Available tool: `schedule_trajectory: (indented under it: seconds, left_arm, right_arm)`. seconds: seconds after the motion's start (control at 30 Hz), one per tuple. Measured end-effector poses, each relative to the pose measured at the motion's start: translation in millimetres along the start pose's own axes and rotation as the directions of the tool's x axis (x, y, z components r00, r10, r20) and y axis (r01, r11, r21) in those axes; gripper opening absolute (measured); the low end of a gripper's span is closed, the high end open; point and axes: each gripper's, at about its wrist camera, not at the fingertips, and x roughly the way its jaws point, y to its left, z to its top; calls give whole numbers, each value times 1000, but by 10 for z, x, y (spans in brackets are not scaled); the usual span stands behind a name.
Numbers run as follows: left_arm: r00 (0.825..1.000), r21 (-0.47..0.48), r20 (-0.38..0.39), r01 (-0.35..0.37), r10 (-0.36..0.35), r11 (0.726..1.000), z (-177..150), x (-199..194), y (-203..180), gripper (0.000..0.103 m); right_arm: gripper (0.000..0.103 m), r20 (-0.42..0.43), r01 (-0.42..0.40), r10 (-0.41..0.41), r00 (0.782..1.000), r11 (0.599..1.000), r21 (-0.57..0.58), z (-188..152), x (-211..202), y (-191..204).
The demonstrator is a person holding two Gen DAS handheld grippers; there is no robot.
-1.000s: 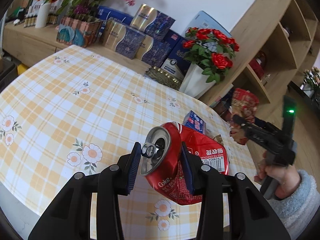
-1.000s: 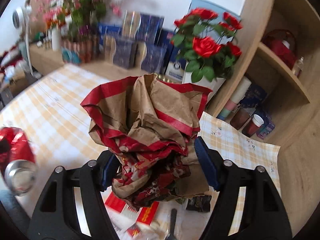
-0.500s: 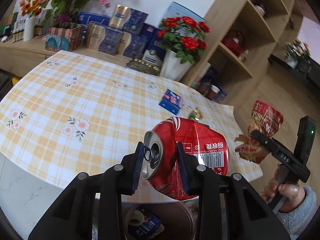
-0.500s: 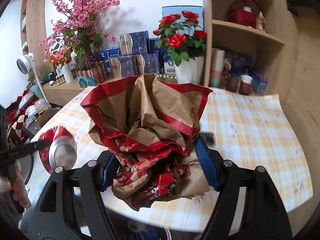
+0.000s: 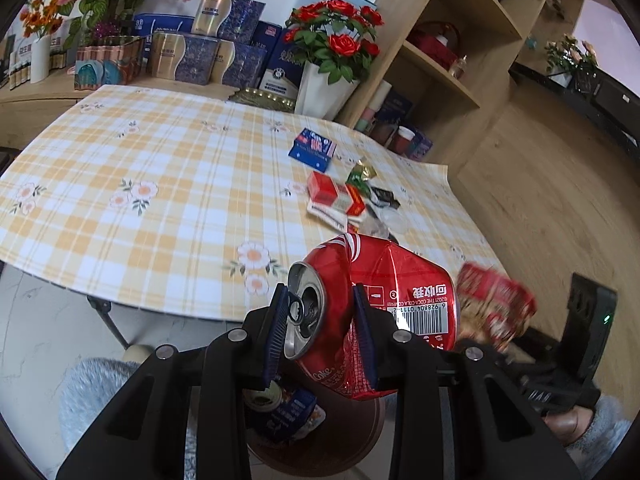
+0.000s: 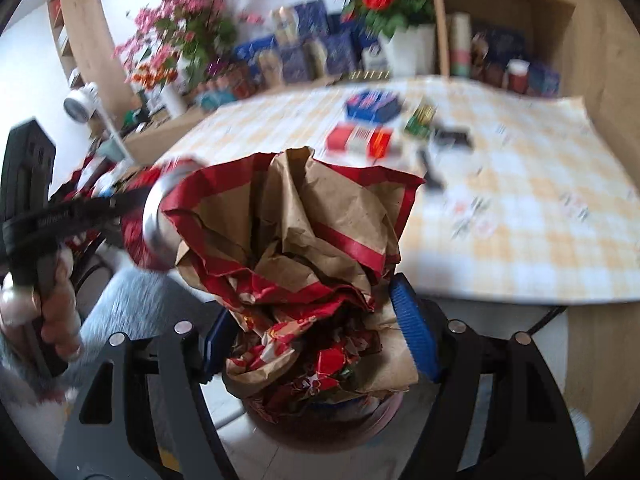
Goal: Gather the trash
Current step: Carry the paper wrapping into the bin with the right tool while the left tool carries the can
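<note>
— What's changed since a second ago?

— Both hands have swung off the table. The bin now sits directly below the left gripper, whose pads pinch the crushed red can more tightly than before, denting it. The right gripper, jaws wide around the crumpled paper bag, hangs over the same bin.

— So the drop is near?

— I'd judge so (both loads look lined up for release).

— Anything only one view shows?

— The left view reveals trash already inside the bin, just under its fingers; the right view, blurred, shows the person's left hand beside it. Both show boxes and wrappers ahead on the table, uncollected.
</note>
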Motion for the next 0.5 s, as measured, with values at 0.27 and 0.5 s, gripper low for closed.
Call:
schedule_trajectory:
  seconds: [0.27, 0.5]
  left_arm:
    - [1000, -25, -11, 15, -15, 1000, -119, 70, 96, 32]
    - [999, -43, -18, 37, -37, 998, -147, 152, 176, 32]
  right_arm:
    - [73, -204, -76, 84, 975, 996, 47, -322, 557, 94]
    - [73, -301, -64, 91, 949, 993, 99, -440, 845, 68]
